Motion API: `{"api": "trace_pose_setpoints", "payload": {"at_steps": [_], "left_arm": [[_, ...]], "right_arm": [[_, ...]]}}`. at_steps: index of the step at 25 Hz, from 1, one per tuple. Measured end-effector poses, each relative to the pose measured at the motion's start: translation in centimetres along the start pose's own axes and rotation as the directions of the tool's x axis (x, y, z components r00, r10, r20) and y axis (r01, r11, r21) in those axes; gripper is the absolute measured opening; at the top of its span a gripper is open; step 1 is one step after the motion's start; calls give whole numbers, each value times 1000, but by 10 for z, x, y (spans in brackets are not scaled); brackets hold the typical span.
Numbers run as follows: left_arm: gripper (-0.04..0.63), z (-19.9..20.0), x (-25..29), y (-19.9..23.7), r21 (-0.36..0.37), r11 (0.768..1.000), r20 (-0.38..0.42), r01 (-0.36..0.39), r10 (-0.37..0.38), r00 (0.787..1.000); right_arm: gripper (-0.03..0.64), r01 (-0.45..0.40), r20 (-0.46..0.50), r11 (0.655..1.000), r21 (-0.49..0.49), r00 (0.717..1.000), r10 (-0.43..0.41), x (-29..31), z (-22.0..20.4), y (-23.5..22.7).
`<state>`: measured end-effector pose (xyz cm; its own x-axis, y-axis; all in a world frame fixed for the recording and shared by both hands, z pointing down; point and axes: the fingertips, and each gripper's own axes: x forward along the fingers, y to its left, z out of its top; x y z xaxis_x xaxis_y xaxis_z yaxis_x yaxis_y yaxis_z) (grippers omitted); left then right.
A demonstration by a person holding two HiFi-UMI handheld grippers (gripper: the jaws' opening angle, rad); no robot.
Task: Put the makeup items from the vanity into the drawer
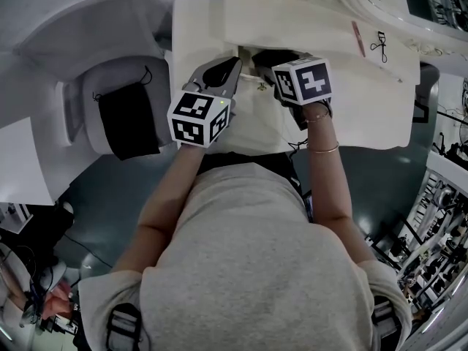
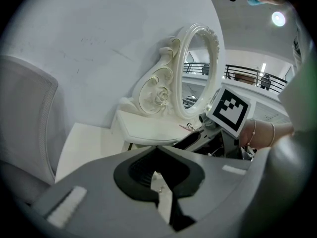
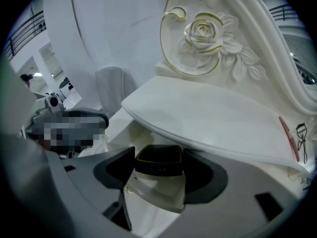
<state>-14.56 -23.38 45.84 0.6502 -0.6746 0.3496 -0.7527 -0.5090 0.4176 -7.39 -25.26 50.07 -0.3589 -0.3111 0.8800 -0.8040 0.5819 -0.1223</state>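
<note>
Over the open drawer (image 1: 245, 130), the right gripper (image 3: 158, 155) clamps a black compact (image 3: 159, 166). The left gripper (image 2: 156, 148) is closed and empty.

My left gripper (image 2: 156, 148) and right gripper (image 3: 158, 155) have matt grey plastic shells with dull black, rubbery-looking pads. Between the right pads sits a black square compact (image 3: 159, 163) of glossy plastic with a thin gold-toned edge. The white vanity top (image 3: 213, 118) looks smooth, with a soft satin paint sheen. The cream carved mirror frame (image 2: 161, 90) is glossy, with gilt lines. My grey T-shirt (image 1: 256, 269) is matt knit cloth. The thin bangle (image 1: 324, 149) on my wrist looks like polished metal.
</note>
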Motion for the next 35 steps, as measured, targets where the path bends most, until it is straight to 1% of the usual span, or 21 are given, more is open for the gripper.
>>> {"api": "trace_pose_setpoints", "payload": {"at_steps": [3,12,15,19,22,25,28,31,32,34,35], "left_arm": [[9,0,1,3,-7,1000,1,-7,7,1000],[10,2,0,3,-6,1000,10,-18,19,1000],[9,0,1,-4,0,1000,3,-7,7,1000],[9,0,2,-13,20,1000,-5,18,-18,1000],[9,2,0,-15,24,999,3,26,-26,1000],[11,1,-2,-22,33,999,3,24,-24,1000],[9,8,-5,-26,39,999,32,14,-15,999],[9,15,-8,-29,55,998,51,5,-8,999],[9,18,-8,-30,61,998,53,0,-3,999],[9,25,-8,-33,69,998,61,-8,4,998],[9,28,-8,-34,73,997,65,-11,7,998]], "right_arm": [[305,7,7,1000,-1,1000,-7,0,1,-1],[305,-14,36,1000,-8,999,14,-3,1,1],[305,-29,52,999,-13,998,30,-6,0,1],[305,-85,90,996,-11,992,85,-15,-2,6],[305,-77,113,997,-20,991,79,-20,-2,7],[305,-96,168,995,-4,981,96,-35,1,9],[305,-150,221,989,9,965,144,-51,7,14],[304,-195,260,980,-28,946,196,-67,11,21],[292,-203,268,978,-48,941,208,-73,13,22],[148,-216,291,973,-75,929,229,-86,17,22],[129,-228,310,970,-80,919,242,-92,20,22]]}}
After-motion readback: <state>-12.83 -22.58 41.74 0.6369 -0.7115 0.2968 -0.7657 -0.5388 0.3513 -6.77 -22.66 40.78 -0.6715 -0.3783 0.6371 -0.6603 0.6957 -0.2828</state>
